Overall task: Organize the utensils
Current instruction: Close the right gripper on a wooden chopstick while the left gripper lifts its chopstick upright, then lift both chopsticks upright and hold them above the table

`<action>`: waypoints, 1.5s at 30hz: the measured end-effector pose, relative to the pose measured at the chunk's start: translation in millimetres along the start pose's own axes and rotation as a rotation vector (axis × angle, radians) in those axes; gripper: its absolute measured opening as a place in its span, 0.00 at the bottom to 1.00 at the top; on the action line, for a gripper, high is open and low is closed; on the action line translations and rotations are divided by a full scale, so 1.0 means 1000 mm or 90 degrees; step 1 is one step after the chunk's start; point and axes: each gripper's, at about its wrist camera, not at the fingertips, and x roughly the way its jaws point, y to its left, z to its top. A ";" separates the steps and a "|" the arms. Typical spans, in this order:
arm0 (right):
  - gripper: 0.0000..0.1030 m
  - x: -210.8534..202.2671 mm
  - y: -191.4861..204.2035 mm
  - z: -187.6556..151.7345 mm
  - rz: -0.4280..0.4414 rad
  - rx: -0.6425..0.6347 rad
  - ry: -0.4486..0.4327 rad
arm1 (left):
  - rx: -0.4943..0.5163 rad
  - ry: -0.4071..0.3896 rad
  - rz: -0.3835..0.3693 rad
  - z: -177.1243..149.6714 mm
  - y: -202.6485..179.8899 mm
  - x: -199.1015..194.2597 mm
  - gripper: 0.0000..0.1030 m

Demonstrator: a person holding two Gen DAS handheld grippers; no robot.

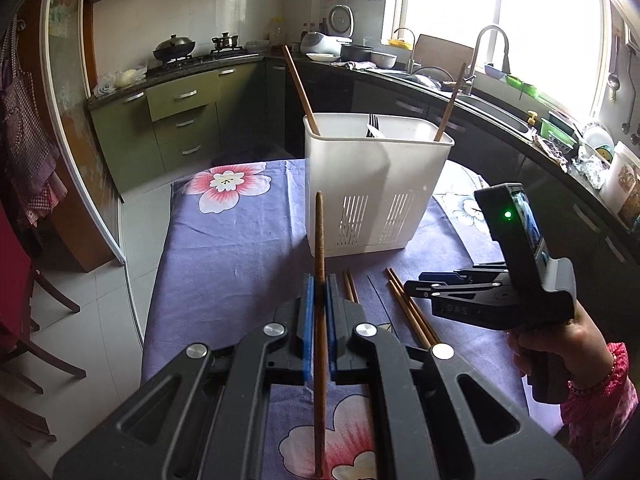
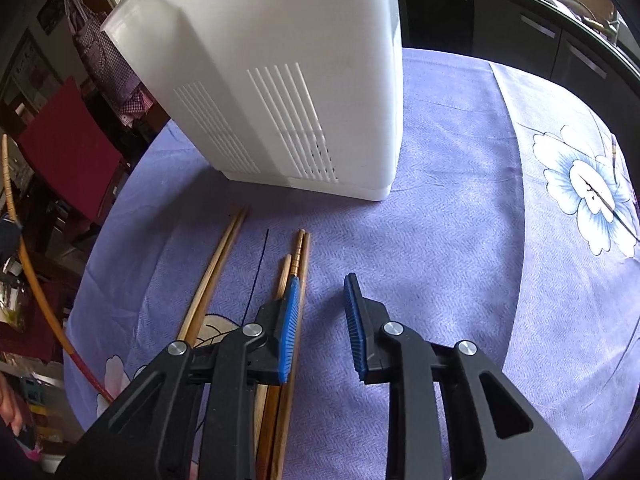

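The desk (image 1: 224,264), draped in a purple flowered cloth, carries everything, and its bare middle leaves room for both tools to work side by side. Toward its far end stands the white utensil caddy (image 1: 372,184) — tall, slotted low on its walls for draining, its open top facing up so utensils can be dropped in from above. Two chopsticks already lean against opposite inner corners of it, with what looks like a fork standing between them near the divider.

The left hand-held gripper (image 1: 319,312) is clamped on a single dark chopstick (image 1: 319,240), its blue pads pressed against the shaft near the middle. The chopstick runs straight forward along the fingers toward the caddy, which suggests it is being carried tip-first to be slid over the rim; it is clear of the cloth at its far end.

The right hand-held gripper (image 2: 320,316) has its jaws apart and sits low over the cloth, holding nothing. Its left pad rests at the edge of the loose chopsticks (image 2: 296,264) lying on the desk just in front of the caddy — roughly parallel, tips pointing toward it, a second pair (image 2: 216,264) just beside them. That spread probably makes a one-at-a-time pick awkward, since neighbours touch.
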 end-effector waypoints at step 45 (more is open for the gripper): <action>0.06 -0.186 0.036 -0.050 -0.024 -0.030 -0.269 | 0.006 -0.002 0.004 -0.003 0.008 -0.009 0.06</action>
